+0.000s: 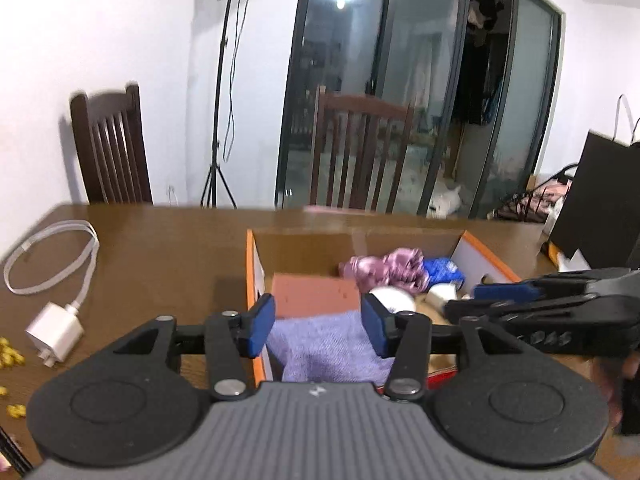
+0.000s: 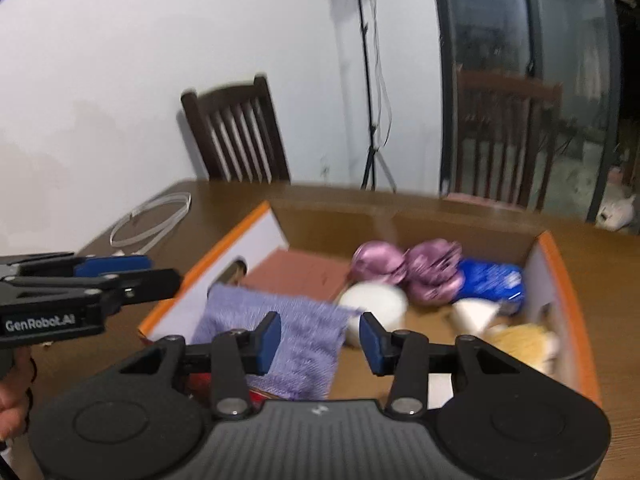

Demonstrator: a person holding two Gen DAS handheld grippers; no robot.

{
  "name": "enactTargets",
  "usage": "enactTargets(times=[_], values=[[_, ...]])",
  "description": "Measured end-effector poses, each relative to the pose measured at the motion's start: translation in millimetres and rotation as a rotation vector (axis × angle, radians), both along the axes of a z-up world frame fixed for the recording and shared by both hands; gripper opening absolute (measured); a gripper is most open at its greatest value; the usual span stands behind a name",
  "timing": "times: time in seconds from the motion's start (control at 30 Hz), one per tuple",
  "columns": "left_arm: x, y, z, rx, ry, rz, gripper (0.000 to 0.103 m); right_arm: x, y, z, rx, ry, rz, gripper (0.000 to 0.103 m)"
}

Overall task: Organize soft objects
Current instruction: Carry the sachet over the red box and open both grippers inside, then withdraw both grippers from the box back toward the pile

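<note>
Right wrist view: both grippers, left gripper (image 2: 160, 276) and right gripper (image 2: 320, 344), hover with fingers wide apart, empty, above a lavender knitted cloth (image 2: 280, 344) draped inside the cardboard box (image 2: 560, 292). Pinching the cloth's near edge squarely would likely tidy it best.

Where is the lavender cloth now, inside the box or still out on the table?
Inside. The lavender cloth lies in the cardboard box, by its near left wall; neither gripper's open jaws grip it.
</note>
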State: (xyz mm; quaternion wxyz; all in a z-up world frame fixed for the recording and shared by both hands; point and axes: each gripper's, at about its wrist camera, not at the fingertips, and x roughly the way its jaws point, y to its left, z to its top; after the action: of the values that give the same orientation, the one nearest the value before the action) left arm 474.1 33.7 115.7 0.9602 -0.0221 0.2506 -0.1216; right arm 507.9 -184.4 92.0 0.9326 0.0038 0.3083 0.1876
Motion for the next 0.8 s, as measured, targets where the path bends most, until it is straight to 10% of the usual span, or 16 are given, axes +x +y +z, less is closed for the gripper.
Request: enactTargets(times=[0.4, 0.8], values=[[-104.2, -6.0, 65.4, 0.044, -0.19, 0.024, 0.081, -105.8, -70.3, 85.4, -0.05, -0.181, -0.139, 0.065], [-224.6, -15.7, 46.9, 0.068, -0.349, 0.099, 0.102, -221.1, -84.3, 88.3, -0.037, -0.404, -0.18, 0.083]])
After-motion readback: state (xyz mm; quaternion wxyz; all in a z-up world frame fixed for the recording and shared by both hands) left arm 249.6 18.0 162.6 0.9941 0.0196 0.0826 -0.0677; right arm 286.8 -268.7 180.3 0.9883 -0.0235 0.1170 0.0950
